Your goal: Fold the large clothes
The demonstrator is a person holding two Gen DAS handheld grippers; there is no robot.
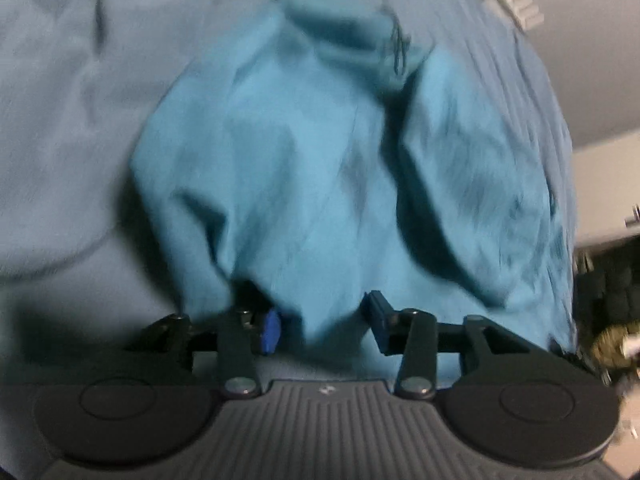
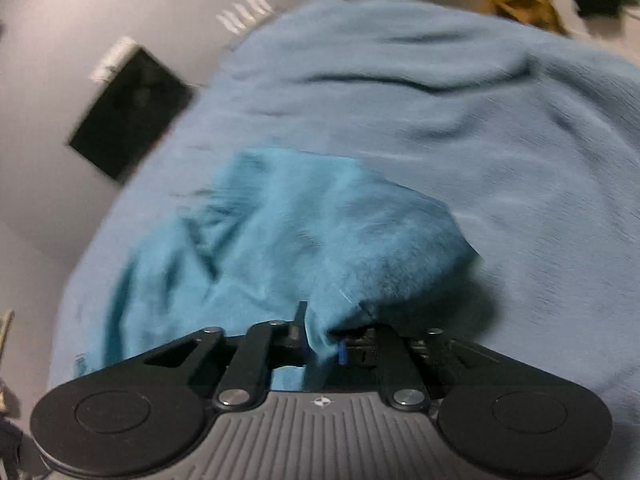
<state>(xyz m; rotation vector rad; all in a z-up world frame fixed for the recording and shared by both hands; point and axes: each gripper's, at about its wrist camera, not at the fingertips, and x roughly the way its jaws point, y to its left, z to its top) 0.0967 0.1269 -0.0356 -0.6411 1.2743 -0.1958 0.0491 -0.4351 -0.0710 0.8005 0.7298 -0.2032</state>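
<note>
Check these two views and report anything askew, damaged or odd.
Nothing looks damaged or spilled. The teal garment is bunched and creased on the blue blanket, not flat. The right gripper pinches a fold of it; cloth sits between the left gripper's wider-set fingers. Both views are motion-blurred.

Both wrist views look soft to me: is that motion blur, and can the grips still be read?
Left wrist: teal garment smeared, left gripper sharper, cloth between pads. Right wrist: heavier streaking, right gripper pinching the cloth.
</note>
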